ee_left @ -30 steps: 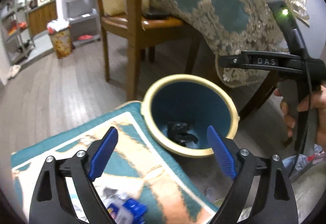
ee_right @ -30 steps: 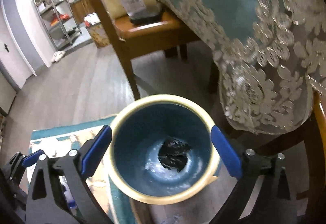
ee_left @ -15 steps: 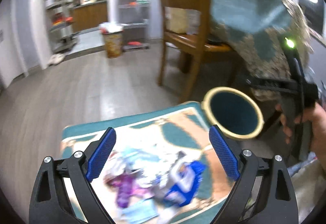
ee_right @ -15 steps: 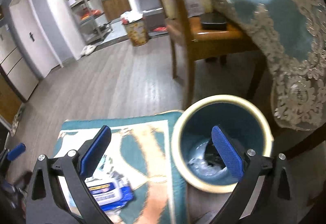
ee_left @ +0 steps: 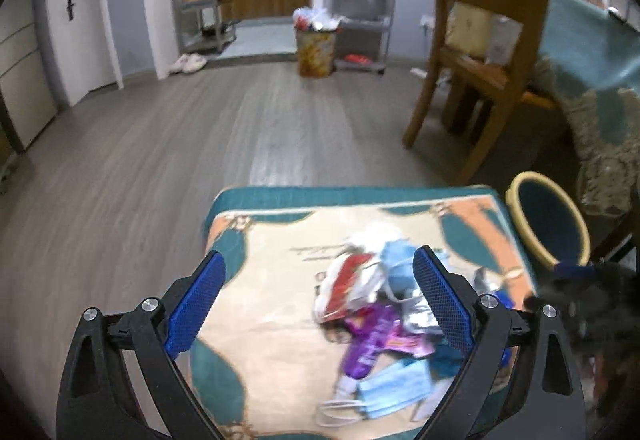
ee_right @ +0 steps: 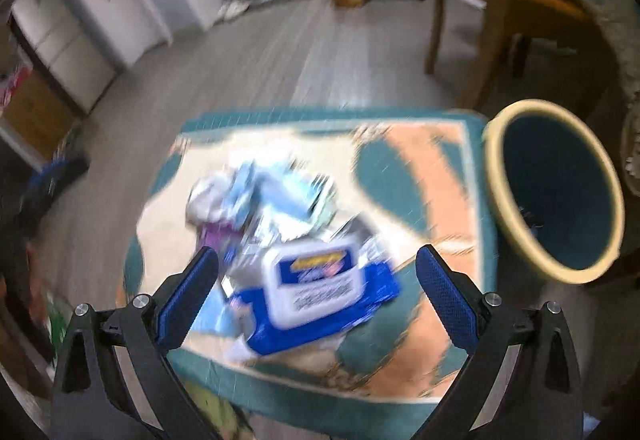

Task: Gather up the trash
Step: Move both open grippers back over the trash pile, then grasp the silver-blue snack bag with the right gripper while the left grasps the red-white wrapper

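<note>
A pile of trash lies on a teal and cream rug: a purple wrapper, a blue face mask, a red and white packet. A blue and white wet-wipe pack lies nearest in the right wrist view. A blue bin with a cream rim stands off the rug's right edge; it also shows in the right wrist view. My left gripper is open and empty above the pile. My right gripper is open and empty above the wipe pack.
A wooden chair and a table with a teal lace-edged cloth stand behind the bin. Grey wood floor stretches to the left and back. Shelves and a full waste basket stand at the far wall.
Both grippers have swung left from over the bin to over the rug. The trash pile is now in front of them; the bin sits at the right edge. Both stay open.
</note>
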{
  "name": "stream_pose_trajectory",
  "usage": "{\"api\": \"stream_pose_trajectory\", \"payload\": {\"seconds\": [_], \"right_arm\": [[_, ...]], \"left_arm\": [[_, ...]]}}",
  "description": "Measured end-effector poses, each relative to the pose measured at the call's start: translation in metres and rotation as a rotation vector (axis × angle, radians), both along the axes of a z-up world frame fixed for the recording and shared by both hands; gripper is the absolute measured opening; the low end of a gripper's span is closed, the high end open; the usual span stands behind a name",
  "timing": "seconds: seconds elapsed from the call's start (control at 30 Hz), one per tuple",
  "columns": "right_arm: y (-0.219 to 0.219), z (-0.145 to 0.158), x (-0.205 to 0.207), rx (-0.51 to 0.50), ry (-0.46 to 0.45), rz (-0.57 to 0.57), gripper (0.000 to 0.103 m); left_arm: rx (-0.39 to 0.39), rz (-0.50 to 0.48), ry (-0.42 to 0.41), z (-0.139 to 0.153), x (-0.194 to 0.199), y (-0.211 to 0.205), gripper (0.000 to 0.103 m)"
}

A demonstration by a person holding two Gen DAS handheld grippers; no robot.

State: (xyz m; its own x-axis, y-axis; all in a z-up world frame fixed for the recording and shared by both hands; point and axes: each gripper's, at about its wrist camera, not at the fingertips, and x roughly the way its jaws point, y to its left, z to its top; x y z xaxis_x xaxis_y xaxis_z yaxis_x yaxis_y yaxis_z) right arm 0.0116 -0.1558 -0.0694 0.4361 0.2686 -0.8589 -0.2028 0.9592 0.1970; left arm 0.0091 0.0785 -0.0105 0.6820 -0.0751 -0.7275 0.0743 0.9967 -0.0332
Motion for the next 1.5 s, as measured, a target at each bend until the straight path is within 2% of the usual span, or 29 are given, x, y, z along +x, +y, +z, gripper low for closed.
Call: {"api": "stream_pose_trajectory", "payload": {"seconds": [0.1, 0.27, 0.37, 0.47, 0.63, 0.73, 0.77, 0.8, 0.83, 0.9, 0.93, 1.0, 1.03, 1.2, 1.33, 1.37, 1.5], "right_arm": [[0.02, -0.016, -0.005, -0.048, 0.013, 0.056, 0.097], [0.037, -0.032, -0.01, -0.085, 0.035, 0.111, 0.097], [0.045, -0.04, -0.011, -0.12, 0.032, 0.142, 0.097], [0.046, -0.044, -0.011, -0.155, 0.031, 0.147, 0.097], [0.039, -0.049, -0.01, -0.157, 0.047, 0.137, 0.097], [0.037, -0.051, -0.01, -0.158, 0.047, 0.139, 0.097], [0.038, -0.051, -0.01, -0.158, 0.048, 0.141, 0.096], [0.038, -0.05, -0.01, -0.16, 0.047, 0.145, 0.093], [0.038, -0.05, -0.01, -0.162, 0.046, 0.148, 0.089], [0.039, -0.048, -0.01, -0.169, 0.047, 0.159, 0.072], [0.039, -0.047, -0.01, -0.173, 0.047, 0.161, 0.071], [0.038, -0.043, -0.012, -0.18, 0.03, 0.165, 0.064], [0.038, -0.04, -0.012, -0.186, 0.02, 0.167, 0.062], [0.03, -0.021, -0.012, -0.183, -0.019, 0.179, 0.043], [0.017, -0.007, -0.005, -0.167, -0.05, 0.169, 0.039], [0.013, -0.002, -0.003, -0.163, -0.066, 0.166, 0.023], [-0.001, 0.017, 0.005, -0.154, -0.124, 0.142, 0.019]], "left_arm": [[-0.019, 0.026, 0.047, -0.016, 0.01, 0.007, 0.094], [0.003, 0.064, 0.134, -0.045, 0.026, 0.011, 0.094], [-0.039, 0.076, 0.19, -0.064, 0.033, 0.008, 0.094], [-0.01, 0.047, 0.214, -0.077, 0.037, -0.005, 0.094], [0.036, -0.007, 0.235, -0.089, 0.041, -0.024, 0.093], [0.056, -0.039, 0.25, -0.095, 0.042, -0.034, 0.084], [0.054, -0.05, 0.257, -0.096, 0.042, -0.038, 0.076], [0.053, -0.063, 0.266, -0.097, 0.042, -0.041, 0.069], [0.057, -0.075, 0.273, -0.099, 0.042, -0.044, 0.066], [0.075, -0.104, 0.285, -0.102, 0.041, -0.05, 0.053], [0.084, -0.115, 0.29, -0.103, 0.04, -0.052, 0.049], [0.093, -0.129, 0.302, -0.105, 0.039, -0.055, 0.031], [0.096, -0.131, 0.307, -0.105, 0.04, -0.055, 0.028], [0.078, -0.13, 0.291, -0.098, 0.039, -0.052, 0.027], [0.055, -0.112, 0.268, -0.088, 0.041, -0.048, 0.027], [0.059, -0.107, 0.262, -0.086, 0.041, -0.048, 0.027], [0.062, -0.1, 0.218, -0.068, 0.041, -0.048, 0.024]]}}
